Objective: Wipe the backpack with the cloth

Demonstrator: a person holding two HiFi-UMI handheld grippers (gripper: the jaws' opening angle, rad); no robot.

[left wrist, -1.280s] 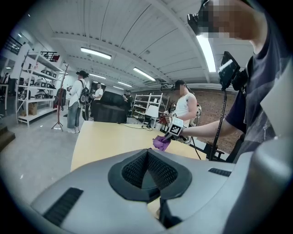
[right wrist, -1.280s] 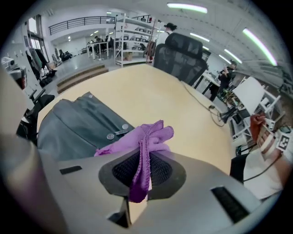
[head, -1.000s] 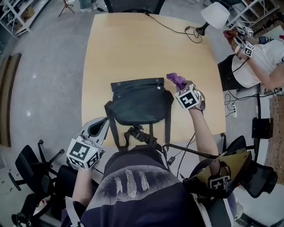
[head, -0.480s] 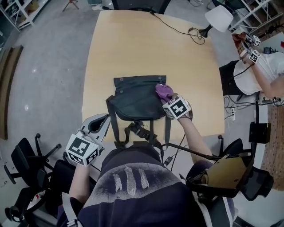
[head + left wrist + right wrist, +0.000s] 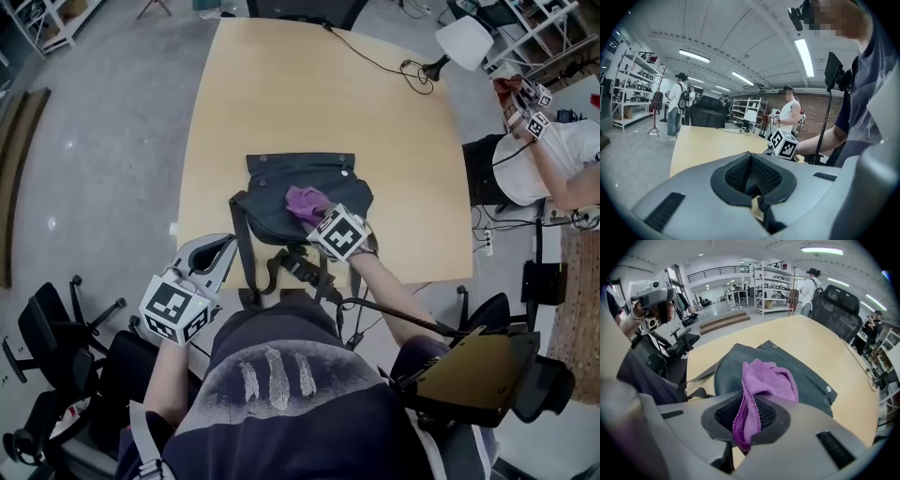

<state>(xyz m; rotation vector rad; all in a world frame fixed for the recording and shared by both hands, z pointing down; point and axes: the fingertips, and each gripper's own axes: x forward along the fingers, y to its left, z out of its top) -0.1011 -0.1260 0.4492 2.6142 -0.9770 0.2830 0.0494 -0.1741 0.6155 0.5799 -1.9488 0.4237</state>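
A dark grey backpack (image 5: 281, 187) lies flat on the wooden table (image 5: 281, 103), straps hanging over the near edge. My right gripper (image 5: 314, 214) is shut on a purple cloth (image 5: 305, 202) and rests over the backpack's middle. In the right gripper view the cloth (image 5: 764, 385) bunches out between the jaws above the backpack (image 5: 797, 371). My left gripper (image 5: 214, 255) hangs off the table's near left corner, away from the backpack. Its jaws are together with nothing between them in the left gripper view (image 5: 752, 180).
A black cable (image 5: 375, 61) and a white lamp (image 5: 464, 42) sit at the table's far right. Another person (image 5: 553, 155) stands to the right with marker cubes. Office chairs (image 5: 56, 347) stand on the floor at the near left. Shelving lines the room.
My right gripper has carried the purple cloth from beside the backpack's right edge leftward and nearer, onto the backpack's middle. The left gripper has stayed at the near left corner.
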